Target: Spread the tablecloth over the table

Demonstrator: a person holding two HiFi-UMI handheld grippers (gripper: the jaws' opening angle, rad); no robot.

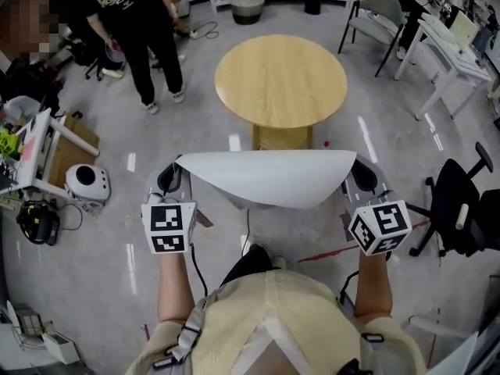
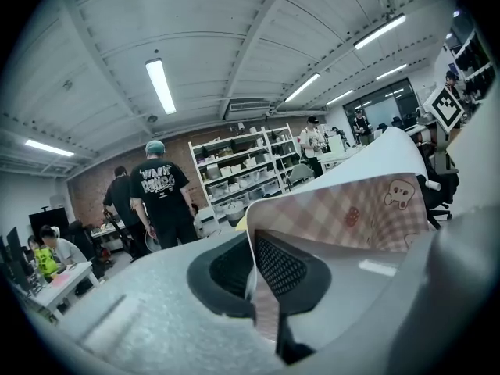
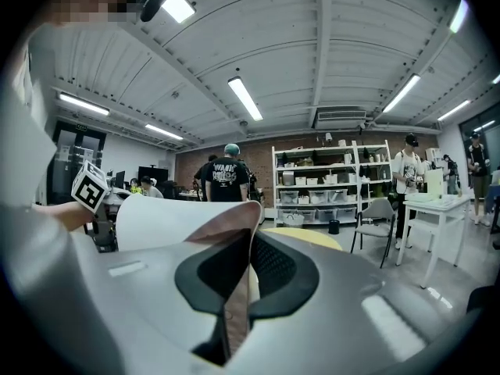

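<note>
A tablecloth (image 1: 269, 176), white on the side facing up, hangs stretched between my two grippers just short of the round wooden table (image 1: 280, 80). My left gripper (image 1: 173, 180) is shut on its left corner, my right gripper (image 1: 355, 175) shut on its right corner. In the left gripper view the cloth (image 2: 336, 213) shows its pink checked printed side, pinched between the dark pads (image 2: 281, 268). In the right gripper view the cloth (image 3: 176, 217) curls leftward from the shut jaws, and the yellow tabletop (image 3: 312, 239) lies just beyond them.
A person in black (image 1: 137, 30) stands left of the table. A grey chair (image 1: 375, 18) and a white desk (image 1: 449, 53) are at the far right, a black office chair (image 1: 461, 201) at my right. A white round device (image 1: 87, 183) and a trolley (image 1: 35, 151) sit at my left.
</note>
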